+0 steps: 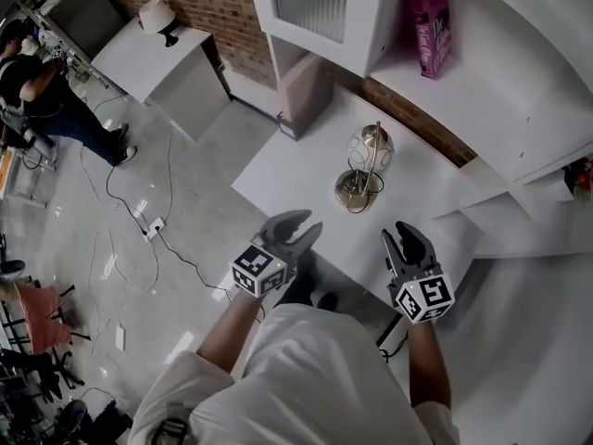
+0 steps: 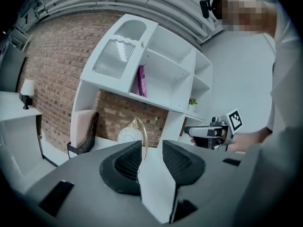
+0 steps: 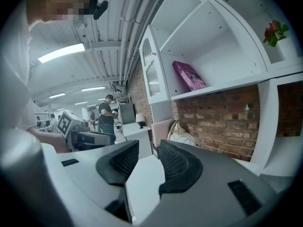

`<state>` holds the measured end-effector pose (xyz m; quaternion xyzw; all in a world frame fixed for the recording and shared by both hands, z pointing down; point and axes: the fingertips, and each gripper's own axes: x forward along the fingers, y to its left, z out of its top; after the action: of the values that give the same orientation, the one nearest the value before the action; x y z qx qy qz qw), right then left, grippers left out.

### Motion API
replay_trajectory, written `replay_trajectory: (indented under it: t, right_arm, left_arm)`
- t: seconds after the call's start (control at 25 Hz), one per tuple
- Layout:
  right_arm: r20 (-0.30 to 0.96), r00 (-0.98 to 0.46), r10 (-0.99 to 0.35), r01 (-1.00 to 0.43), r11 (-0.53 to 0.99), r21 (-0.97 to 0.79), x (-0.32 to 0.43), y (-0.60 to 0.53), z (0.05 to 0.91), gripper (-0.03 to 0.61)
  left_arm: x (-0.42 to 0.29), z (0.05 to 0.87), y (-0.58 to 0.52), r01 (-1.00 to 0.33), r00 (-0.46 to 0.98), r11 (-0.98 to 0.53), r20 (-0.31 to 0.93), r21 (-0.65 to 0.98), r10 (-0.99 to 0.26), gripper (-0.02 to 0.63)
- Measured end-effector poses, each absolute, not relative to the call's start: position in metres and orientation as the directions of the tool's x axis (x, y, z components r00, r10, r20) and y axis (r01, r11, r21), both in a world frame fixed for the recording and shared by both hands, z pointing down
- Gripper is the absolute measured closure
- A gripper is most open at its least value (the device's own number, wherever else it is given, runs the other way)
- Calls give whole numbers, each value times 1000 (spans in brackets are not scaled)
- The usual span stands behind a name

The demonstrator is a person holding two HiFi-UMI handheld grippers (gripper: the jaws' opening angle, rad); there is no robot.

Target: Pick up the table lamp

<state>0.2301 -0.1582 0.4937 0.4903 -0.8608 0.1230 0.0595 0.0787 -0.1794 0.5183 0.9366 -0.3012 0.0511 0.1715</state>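
The table lamp (image 1: 363, 168) stands on the white table (image 1: 287, 170); it has a round gold base, a curved gold arm and a patterned white globe shade. My left gripper (image 1: 296, 228) hovers at the table's near edge, short of the lamp and to its left, jaws open and empty. My right gripper (image 1: 400, 237) is level with it on the lamp's right, also open and empty. In the left gripper view the lamp (image 2: 130, 134) shows just beyond the left jaw of the gripper (image 2: 151, 151). In the right gripper view the lamp (image 3: 182, 135) rises behind the right jaw of the gripper (image 3: 149, 153).
A white shelf unit (image 1: 519, 91) wraps the table's back and right, with a pink book (image 1: 429, 21) on it. A beige box (image 1: 302, 89) stands at the table's far left corner. A white cabinet with a small lamp (image 1: 157, 15), floor cables and a person (image 1: 37, 86) lie left.
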Motion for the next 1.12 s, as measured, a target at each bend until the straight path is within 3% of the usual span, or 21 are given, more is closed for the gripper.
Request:
replay_trajectory:
  t: [1.12]
  right_arm:
    - [450,-433,-781,-901,377,-213,197,-308,573,405]
  left_arm:
    - [77,627,-306,-369,918,-842,295,393,-265,462]
